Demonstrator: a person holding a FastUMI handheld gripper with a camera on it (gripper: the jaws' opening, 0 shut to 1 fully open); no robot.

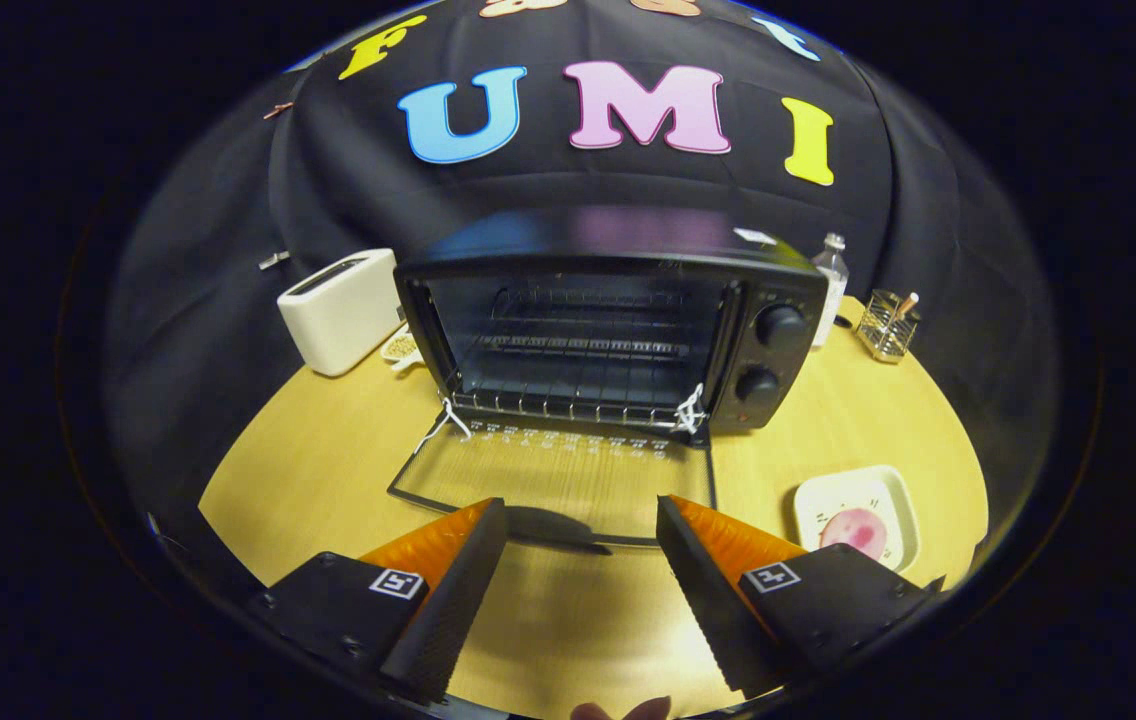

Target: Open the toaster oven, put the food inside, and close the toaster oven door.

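Gripper view. Gripper [580,520]: fingers spread wide, nothing between them, hovering over the table [308,470] just short of the oven door's handle.

Toaster oven [618,330]: stands mid-table beyond the fingers. Door [548,480] already dropped flat onto the table, glass panel facing up, handle [568,540] at the near edge between the fingertips. White cord is tied at both hinges. Cavity holds a wire rack [568,405], bare; nothing else inside. Two knobs on the right panel.

Plate [858,510]: pale, square-ish, to the right of the open door and beside the right finger. Contents: one pink round food item [853,530].

Step in hand, by judgement: opening is done; fetching the food comes next. Advice: swing right over the plate, keep the fingers parted until they straddle the item, close gently, since it looks soft, and lift clear of the rim before crossing the lowered door.

Also present: white toaster [343,310] left of the oven; small dish [400,347] between them, contents unclear; clear bottle [833,275] behind the oven's right corner; wire holder [886,325] with a stick-like item.
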